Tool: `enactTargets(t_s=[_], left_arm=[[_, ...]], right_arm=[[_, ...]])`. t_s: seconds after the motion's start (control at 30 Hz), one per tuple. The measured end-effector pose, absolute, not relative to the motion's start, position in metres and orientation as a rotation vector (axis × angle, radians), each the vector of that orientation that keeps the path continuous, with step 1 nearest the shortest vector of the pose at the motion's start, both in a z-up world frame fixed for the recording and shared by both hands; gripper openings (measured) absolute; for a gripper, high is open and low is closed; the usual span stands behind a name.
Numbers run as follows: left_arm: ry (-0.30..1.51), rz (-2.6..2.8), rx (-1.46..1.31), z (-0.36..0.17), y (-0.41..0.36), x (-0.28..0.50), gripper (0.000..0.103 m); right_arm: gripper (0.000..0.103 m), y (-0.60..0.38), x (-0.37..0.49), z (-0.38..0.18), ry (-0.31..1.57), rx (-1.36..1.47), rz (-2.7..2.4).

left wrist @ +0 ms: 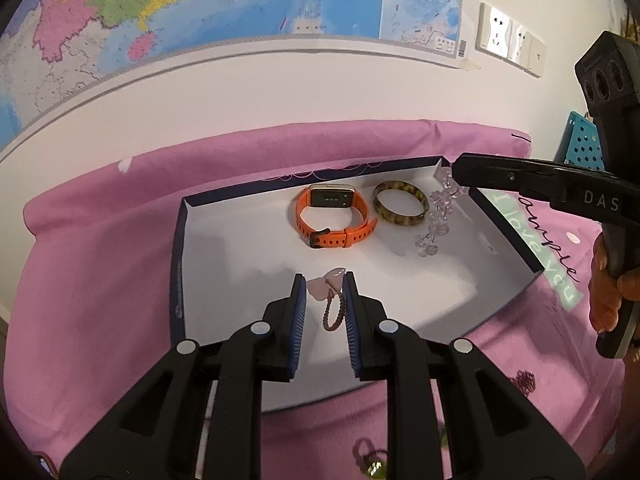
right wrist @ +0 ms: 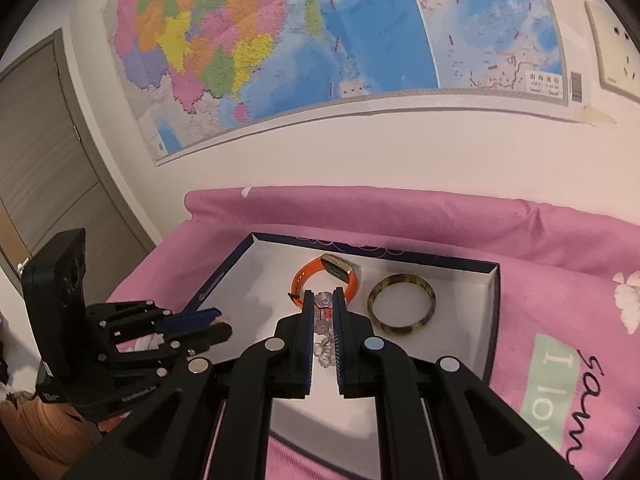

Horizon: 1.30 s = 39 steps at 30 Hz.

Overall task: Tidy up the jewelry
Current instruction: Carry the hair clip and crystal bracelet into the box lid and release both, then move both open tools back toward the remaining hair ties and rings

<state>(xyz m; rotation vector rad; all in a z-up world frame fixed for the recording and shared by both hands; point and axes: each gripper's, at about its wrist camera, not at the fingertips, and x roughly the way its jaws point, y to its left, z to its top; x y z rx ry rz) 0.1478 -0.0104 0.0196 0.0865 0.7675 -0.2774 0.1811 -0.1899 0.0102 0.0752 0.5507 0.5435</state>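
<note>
A shallow white box with dark blue walls lies on a pink cloth. In it are an orange watch and a tortoiseshell bangle. My left gripper is shut on a pink hair tie with a heart charm, just above the box floor near its front. My right gripper is shut on a clear crystal bead bracelet, which hangs over the box beside the bangle; the bracelet also shows in the left wrist view.
The pink cloth covers the surface against a white wall with a map. A blue perforated basket stands at the far right. A small ring-like item lies on the cloth in front of the box.
</note>
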Motion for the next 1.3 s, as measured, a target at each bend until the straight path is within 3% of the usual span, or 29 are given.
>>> enactTargets(t_s=[0.83, 0.93, 0.97, 1.1, 1.3], left_arm=[[0.890, -0.274, 0.059, -0.013, -0.032, 0.191, 0.020], [0.888, -0.268, 0.056, -0.014, -0.031, 0.192, 0.025], [0.885, -0.265, 0.054, -0.013, -0.031, 0.192, 0.032], [0.848, -0.267, 0.034, -0.002, -0.025, 0.184, 0.048], [0.768, -0.262, 0.013, 0.018, -0.008, 0.158, 0.060]], right_arm=[[0.011, -0.200, 0.205, -0.028, 0.669, 0.083, 0.495], [0.013, -0.202, 0.203, -0.030, 0.670, 0.089, 0.486], [0.014, -0.203, 0.202, -0.030, 0.669, 0.090, 0.483], [0.029, -0.208, 0.191, -0.027, 0.651, 0.085, 0.474], [0.036, -0.213, 0.160, -0.016, 0.603, 0.080, 0.490]])
